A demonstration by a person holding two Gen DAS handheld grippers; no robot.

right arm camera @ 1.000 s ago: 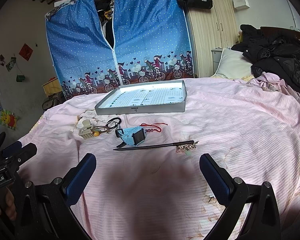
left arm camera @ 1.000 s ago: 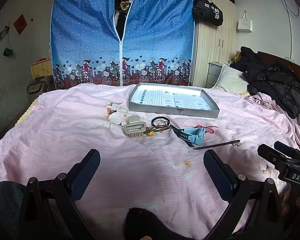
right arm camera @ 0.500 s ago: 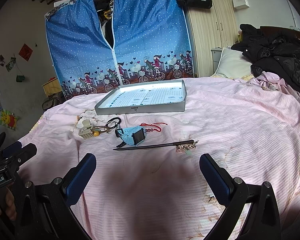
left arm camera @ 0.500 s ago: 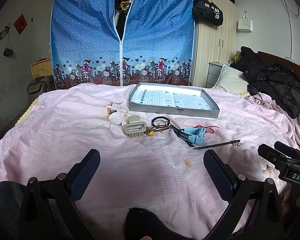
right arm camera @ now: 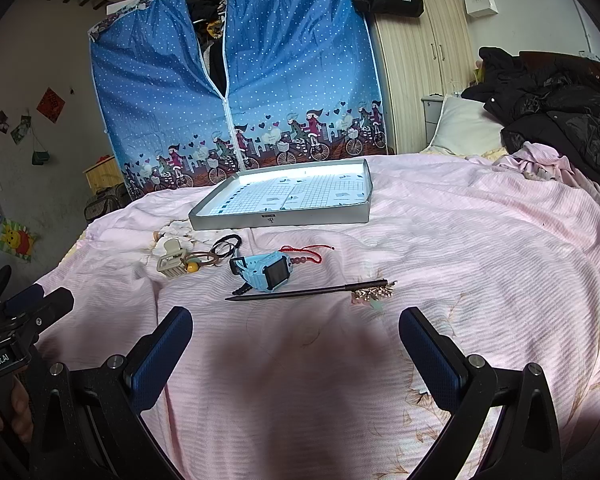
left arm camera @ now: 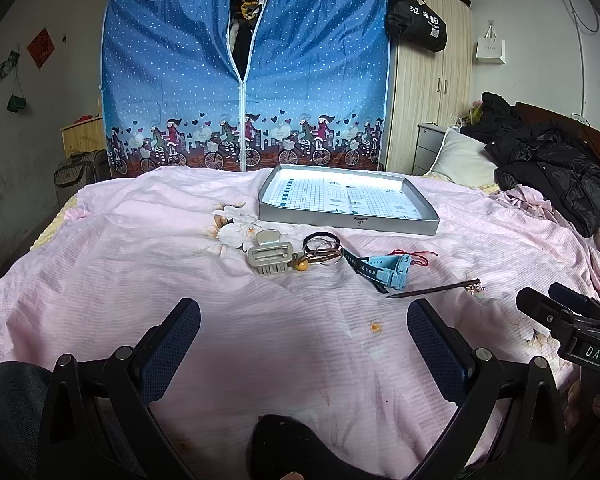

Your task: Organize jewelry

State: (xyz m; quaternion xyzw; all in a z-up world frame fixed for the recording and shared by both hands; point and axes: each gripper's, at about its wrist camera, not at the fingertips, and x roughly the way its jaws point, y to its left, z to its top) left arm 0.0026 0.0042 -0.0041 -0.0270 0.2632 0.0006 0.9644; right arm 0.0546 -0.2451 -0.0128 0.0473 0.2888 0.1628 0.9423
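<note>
Open pink bedspread [right arm camera: 440,240] lies between my spread grippers and the grey tray [right arm camera: 284,220]. A row of clutter crosses the way: hair clip [left arm camera: 270,257], hair ties [left arm camera: 320,241], blue watch [right arm camera: 262,272], hairpin [right arm camera: 308,291].

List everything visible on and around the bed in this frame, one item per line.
tray: 1, grey, far middle of bed, nothing in it
hair claw: 1, beige, left of the row
hair ties: several, black and brown, beside claw
watch: 1, light blue, centre
red cord: 1, behind watch
hairpin: 1, black stick with ornament, nearest
bedspread: 1, pink
jackets: black, right on bed
pillow: 1, white
wardrobe cover: 1, blue
left gripper: open, hovering
right gripper: open, hovering
</note>
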